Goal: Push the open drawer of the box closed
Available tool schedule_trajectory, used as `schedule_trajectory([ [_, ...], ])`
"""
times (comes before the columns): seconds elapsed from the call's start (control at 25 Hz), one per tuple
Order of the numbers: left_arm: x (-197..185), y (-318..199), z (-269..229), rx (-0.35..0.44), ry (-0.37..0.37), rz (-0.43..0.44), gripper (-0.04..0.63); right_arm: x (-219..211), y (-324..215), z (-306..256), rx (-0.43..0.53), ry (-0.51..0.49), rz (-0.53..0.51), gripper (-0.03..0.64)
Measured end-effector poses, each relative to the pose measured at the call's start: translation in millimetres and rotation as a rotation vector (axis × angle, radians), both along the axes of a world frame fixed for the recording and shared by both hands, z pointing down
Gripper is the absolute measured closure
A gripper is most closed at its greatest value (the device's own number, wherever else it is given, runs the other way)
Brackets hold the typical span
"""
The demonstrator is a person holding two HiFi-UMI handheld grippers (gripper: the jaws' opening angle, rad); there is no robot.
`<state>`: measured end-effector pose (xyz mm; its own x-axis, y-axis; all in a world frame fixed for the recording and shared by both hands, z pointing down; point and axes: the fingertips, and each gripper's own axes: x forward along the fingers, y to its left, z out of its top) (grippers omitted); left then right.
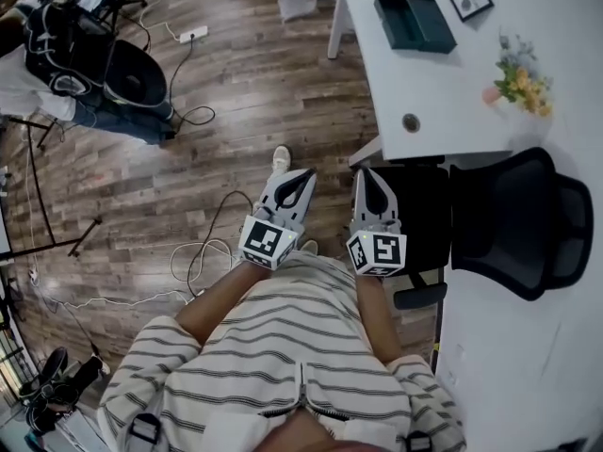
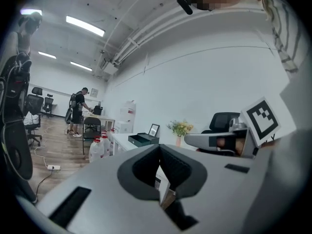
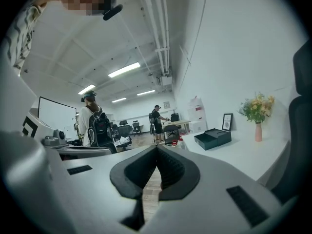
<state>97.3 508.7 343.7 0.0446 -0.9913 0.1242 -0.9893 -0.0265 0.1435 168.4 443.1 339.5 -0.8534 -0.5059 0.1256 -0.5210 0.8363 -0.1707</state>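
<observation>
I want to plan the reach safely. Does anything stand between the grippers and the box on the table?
Nothing visible does. The box lies on the table, and the table in front of it is bare. The chair stands to the right of the right gripper, off that line.

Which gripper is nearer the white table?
The right hand-held gripper, next to the black chair by the table; the left hand-held gripper is over the wooden floor.

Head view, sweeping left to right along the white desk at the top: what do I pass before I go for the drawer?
Dark teal rectangular box with its drawer open → small black-framed picture → pink vase of yellow flowers.
</observation>
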Motion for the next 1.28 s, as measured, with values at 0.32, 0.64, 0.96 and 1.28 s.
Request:
schedule_trajectory([
  [0.32,-98.2,-125.9,-13.8,0.008,-0.006,0.096,0.598,-88.9,-118.5,-8.3,-0.014,-0.001,0.102,0.607],
  [0.64,-169.9,-243.4,-36.1,0.013,-0.011,0.249,0.598,-158.1,-225.9,-28.5,-0.021,0.006,0.236,0.607],
  [0.96,-199.3,-311.0,-37.5,0.008,-0.009,0.376,0.598,-182.6,-281.8,-28.4,-0.040,0.024,0.360,0.607],
  [1.28,-192.6,-346.2,-20.5,-0.018,-0.005,0.443,0.598,-173.8,-303.6,-10.5,-0.088,0.049,0.432,0.607],
])
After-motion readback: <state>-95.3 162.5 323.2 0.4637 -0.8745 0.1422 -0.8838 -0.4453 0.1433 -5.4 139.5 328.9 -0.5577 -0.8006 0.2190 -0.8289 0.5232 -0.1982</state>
